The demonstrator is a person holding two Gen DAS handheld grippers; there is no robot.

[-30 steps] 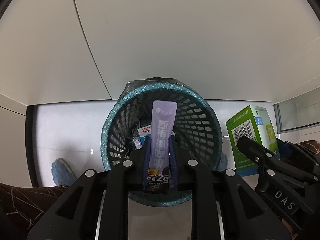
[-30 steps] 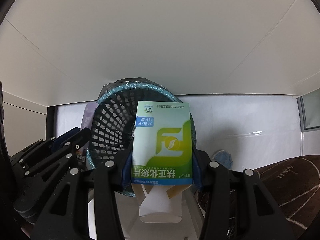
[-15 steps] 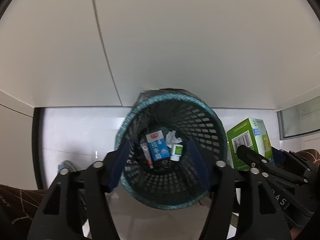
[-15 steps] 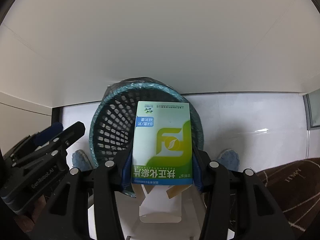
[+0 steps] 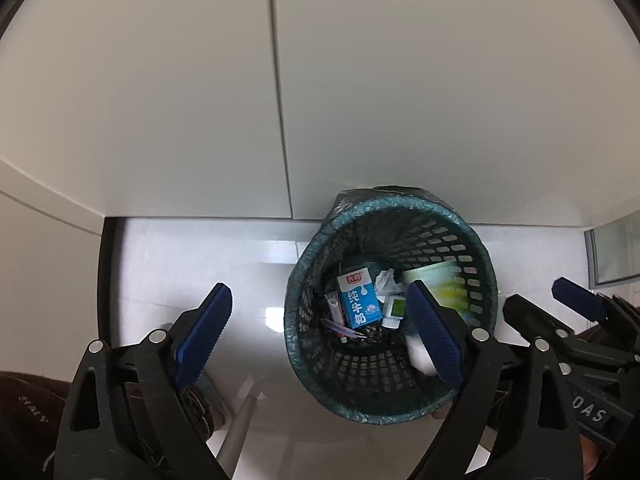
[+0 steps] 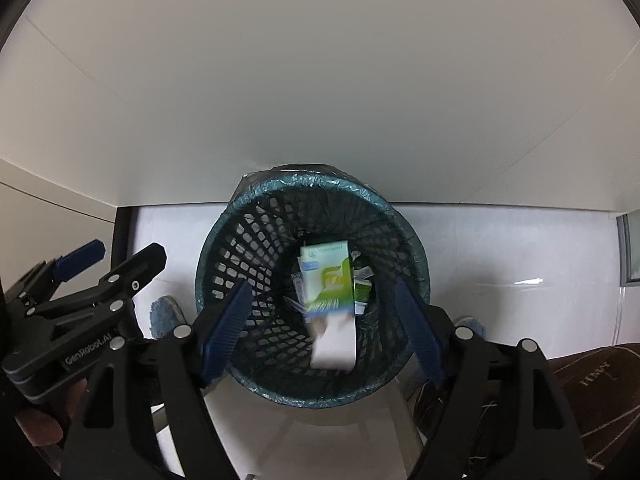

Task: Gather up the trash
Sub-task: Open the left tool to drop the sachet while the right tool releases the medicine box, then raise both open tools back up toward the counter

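Observation:
A teal mesh waste basket point(image 5: 476, 248) point(image 6: 224, 240) with a dark liner stands on the white floor against the wall. Inside lie a blue milk carton point(image 5: 357, 300), crumpled paper point(image 5: 386, 280), a small white bottle point(image 5: 394, 310) and a purple sachet point(image 5: 340, 326). A green and white box point(image 6: 326, 280) point(image 5: 436, 280), blurred, is dropping into the basket under my right gripper point(image 6: 324, 328). That gripper's jaws are opening, with no pad touching the box. My left gripper point(image 5: 320, 340) hangs left of the basket, jaws opening, nothing between them.
White cabinet panels point(image 5: 360, 80) rise behind the basket. A blue slipper point(image 6: 164, 316) rests on the floor left of it. Brown patterned fabric point(image 6: 592, 392) shows at the lower right, and a metal chair leg point(image 5: 240, 424) at the bottom.
The left gripper opened and dropped the purple sachet into the basket, then shifted left. The right gripper opened and let go of the green box, which now falls.

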